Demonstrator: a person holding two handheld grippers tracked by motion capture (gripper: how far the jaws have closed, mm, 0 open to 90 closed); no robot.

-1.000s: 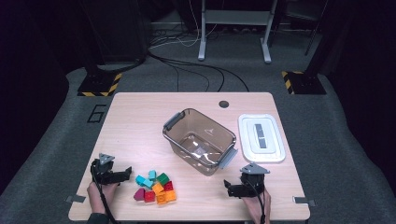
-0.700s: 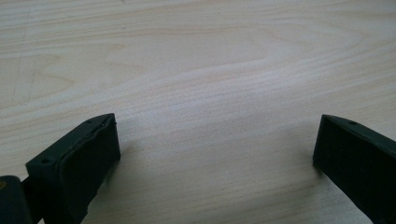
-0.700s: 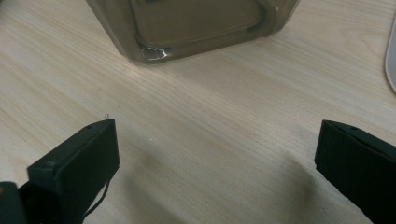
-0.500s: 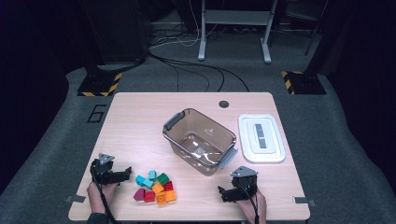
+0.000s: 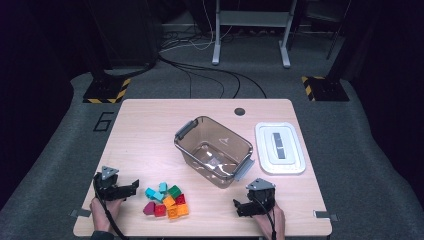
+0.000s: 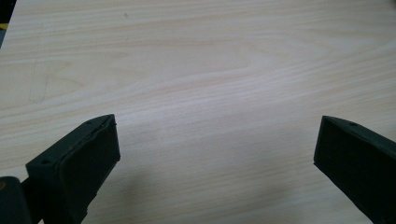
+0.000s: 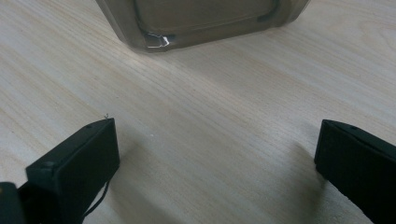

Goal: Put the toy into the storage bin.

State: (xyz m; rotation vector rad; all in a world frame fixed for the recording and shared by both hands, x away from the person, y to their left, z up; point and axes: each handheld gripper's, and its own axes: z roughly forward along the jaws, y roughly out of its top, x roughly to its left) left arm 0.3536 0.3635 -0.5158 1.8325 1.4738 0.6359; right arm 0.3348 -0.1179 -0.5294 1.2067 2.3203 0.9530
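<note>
Right gripper [image 5: 239,206] shifted left toward the blocks [image 5: 165,200], released, left gripper [image 5: 131,188] released beside them, bin [image 5: 186,131] on surface [image 5: 150,130]

Bright light on the table [image 5: 150,130], dark surroundings, glare on the bin [image 5: 212,152], perhaps slightly soft focus.

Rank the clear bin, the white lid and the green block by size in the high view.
1. Clear bin, largest.
2. White lid, somewhat smaller.
3. Green block, by far the smallest.
</note>
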